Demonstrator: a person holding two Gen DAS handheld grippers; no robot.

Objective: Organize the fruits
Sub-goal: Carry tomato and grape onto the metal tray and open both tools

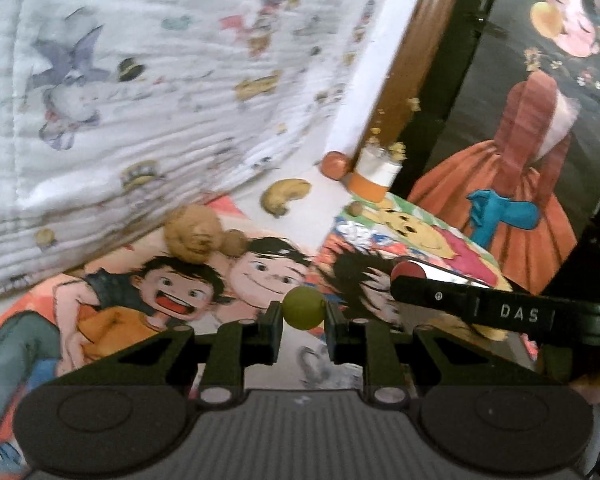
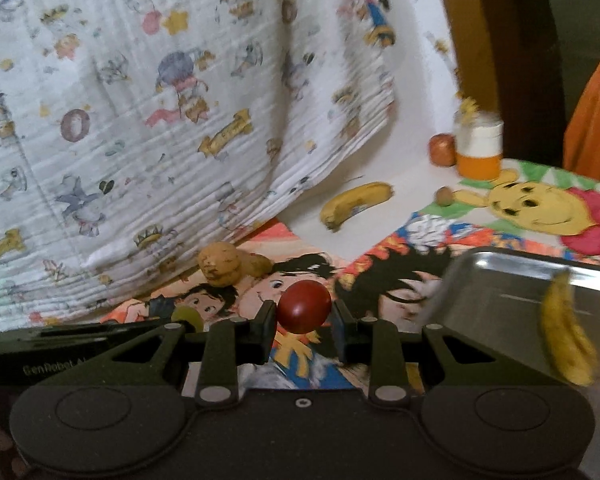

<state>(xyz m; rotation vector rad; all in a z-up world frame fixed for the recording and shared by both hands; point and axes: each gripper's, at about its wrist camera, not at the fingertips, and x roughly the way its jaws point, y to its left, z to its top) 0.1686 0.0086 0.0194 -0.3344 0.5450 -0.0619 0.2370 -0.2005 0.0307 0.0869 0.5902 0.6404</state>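
Both hands loaded. Your left gripper point(image 1: 303, 314) is clenched on a small green fruit point(image 1: 303, 307), held at its sides and clear of the surface point(image 2: 372, 224). Your right gripper point(image 2: 303, 320) is clenched on a small red fruit point(image 2: 303, 306), also lifted.

The metal tray point(image 2: 500, 276) sits to the right in the right wrist view, with one banana point(image 2: 566, 332) already in it. Judged from that, the tray is the collecting place and the step in hand is carrying both fruits to it.

Left to gather on the surface: a second banana point(image 2: 356, 204), a lumpy brown fruit point(image 2: 220, 266) near the hanging cloth point(image 2: 140, 120), a reddish fruit point(image 2: 442, 149) beside the orange-based jar point(image 2: 478, 148), and a small brown one point(image 2: 444, 195).

For a clean placement:
- Bring the right gripper in first; it is nearer the tray.
- Clear the tray rim before you lower, then aim for bare metal away from the banana.
- Both fruits are round and will likely roll, so set each down low before letting go.
- Keep the two grippers apart; they are close to each other now.
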